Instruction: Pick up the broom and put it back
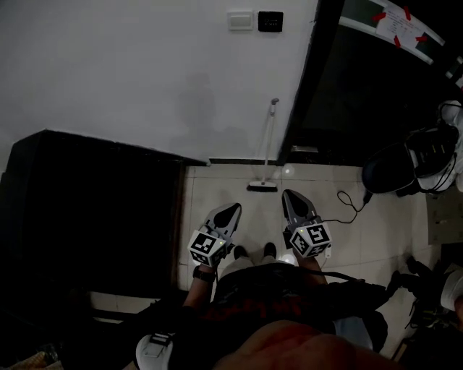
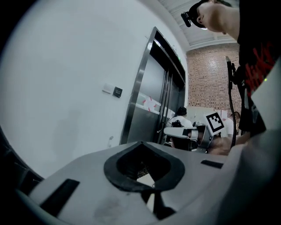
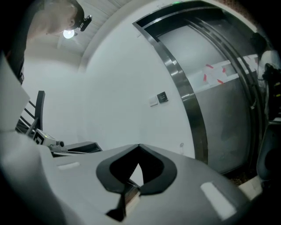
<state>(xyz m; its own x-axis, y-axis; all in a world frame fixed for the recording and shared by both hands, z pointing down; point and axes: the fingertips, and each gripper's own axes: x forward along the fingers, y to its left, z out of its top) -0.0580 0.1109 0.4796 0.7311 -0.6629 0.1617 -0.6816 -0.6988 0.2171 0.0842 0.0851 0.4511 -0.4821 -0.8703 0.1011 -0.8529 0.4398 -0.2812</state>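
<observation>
The broom (image 1: 267,144) leans upright against the white wall, its dark head (image 1: 262,187) on the tiled floor beside the lift's door frame. Both grippers hover over the floor in front of it, apart from it and pointing towards it. My left gripper (image 1: 233,208) is shut with nothing in it, a little left of the broom head. My right gripper (image 1: 289,194) is also shut and empty, just right of the broom head. In the left gripper view the closed jaws (image 2: 140,143) face the wall, and the top of the broom's handle (image 2: 110,139) shows. The right gripper view has its joined jaws (image 3: 139,145) low and the handle's tip (image 3: 181,145) beyond.
A black cabinet (image 1: 87,209) fills the left side. The dark metal door frame (image 1: 304,79) rises right of the broom. Wall switches (image 1: 253,20) sit high up. A cable (image 1: 349,204) and a dark bag (image 1: 398,170) lie on the floor at right. People sit further off (image 2: 180,118).
</observation>
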